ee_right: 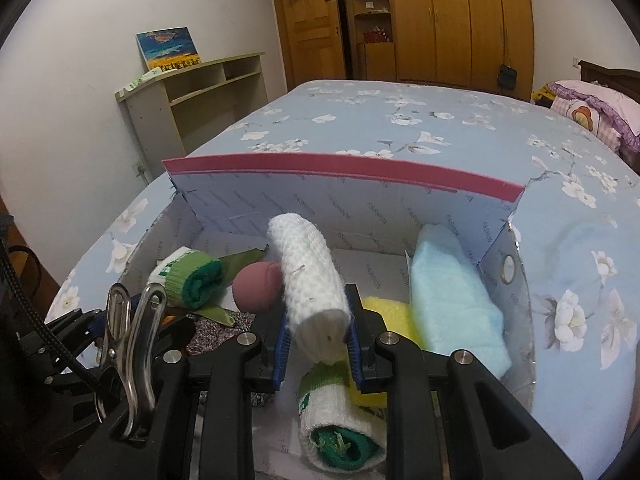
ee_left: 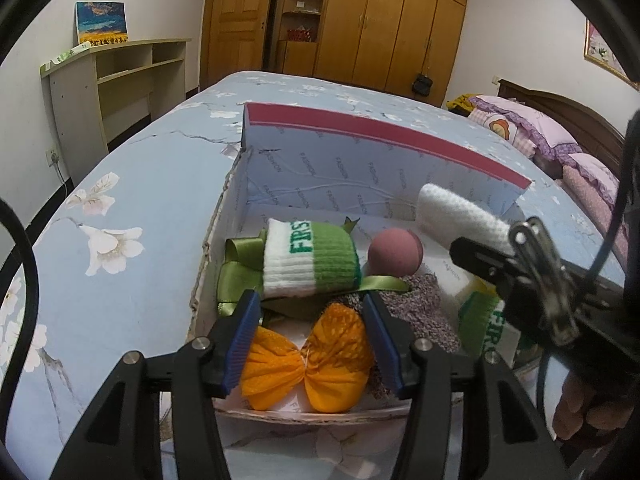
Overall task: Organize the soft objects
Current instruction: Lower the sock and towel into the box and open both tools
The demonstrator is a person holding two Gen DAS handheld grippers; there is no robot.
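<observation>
A cardboard box with a red-edged lid stands open on the bed. My left gripper is open, its jaws spread over an orange bow lying in the box's near end. A green and white rolled sock, a green ribbon, a maroon ball and a purple knit piece lie beyond it. My right gripper is shut on a white knit roll and holds it over the box. Below it lie a second green and white sock, a yellow sponge and a light blue cloth.
The box sits on a blue floral bedspread. Pink pillows lie at the right. A beige shelf unit stands by the left wall and wooden wardrobes line the far wall. The right gripper's body crosses the left wrist view.
</observation>
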